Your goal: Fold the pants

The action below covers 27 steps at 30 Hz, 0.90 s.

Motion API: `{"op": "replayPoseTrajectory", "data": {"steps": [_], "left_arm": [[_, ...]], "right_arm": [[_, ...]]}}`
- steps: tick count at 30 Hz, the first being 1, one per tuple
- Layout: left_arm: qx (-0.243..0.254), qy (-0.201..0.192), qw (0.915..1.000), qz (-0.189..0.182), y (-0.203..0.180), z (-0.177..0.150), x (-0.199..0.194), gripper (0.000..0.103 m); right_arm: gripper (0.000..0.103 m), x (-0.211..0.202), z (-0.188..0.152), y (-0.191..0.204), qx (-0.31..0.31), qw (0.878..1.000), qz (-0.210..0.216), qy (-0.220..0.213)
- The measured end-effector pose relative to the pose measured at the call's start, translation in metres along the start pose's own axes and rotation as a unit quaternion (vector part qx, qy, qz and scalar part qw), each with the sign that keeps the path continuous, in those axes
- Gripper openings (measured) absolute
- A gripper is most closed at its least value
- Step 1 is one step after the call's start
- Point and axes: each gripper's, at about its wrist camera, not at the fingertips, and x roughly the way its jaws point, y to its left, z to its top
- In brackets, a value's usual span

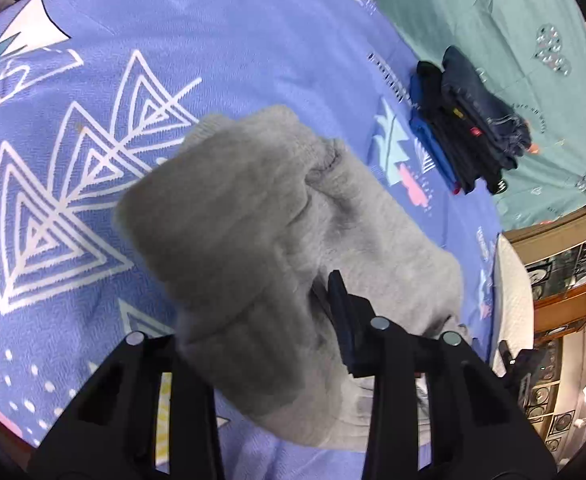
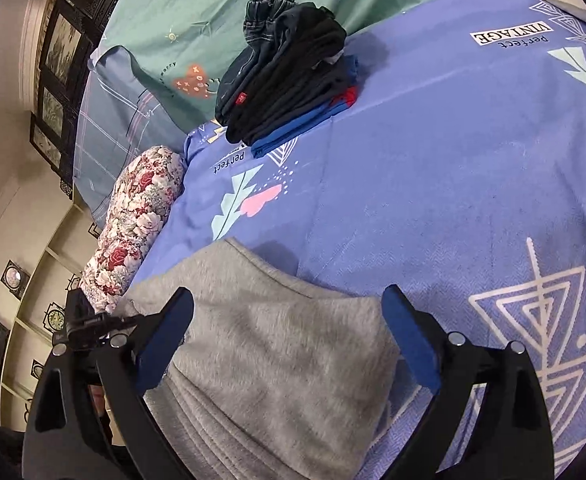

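Observation:
The grey fleece pants lie in a folded bundle on the blue patterned bedspread. My left gripper is shut on the bundle's near end. Its right finger shows against the cloth, and its left finger is hidden under the fabric. In the right wrist view the grey pants lie between the wide-apart fingers of my right gripper. That gripper is open, and its blue pads stand clear of the cloth on both sides.
A stack of folded dark pants sits where the bedspread meets a teal sheet. A floral pillow lies along the bed's edge. Wooden furniture stands beyond the white mattress edge.

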Motion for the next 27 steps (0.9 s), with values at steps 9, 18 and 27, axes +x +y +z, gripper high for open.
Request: {"op": "replayPoseTrajectory", "data": {"steps": [9,18,27], "left_arm": [[0.229,-0.053,0.9694,-0.071,-0.155,-0.047,-0.057,0.032],[0.338,0.256,0.8937,-0.147,-0.22,-0.134,0.068,0.036],[0.351,0.194,0.8885,-0.223,-0.212,-0.111,0.009,0.099]], "right_arm": [[0.095,-0.009,0.001,-0.006,0.012,1.0,0.0,-0.019],[0.1,-0.026,0.0,-0.009,0.026,0.999,0.036,-0.027],[0.102,-0.024,-0.012,0.0,0.048,0.987,0.096,0.123]]}}
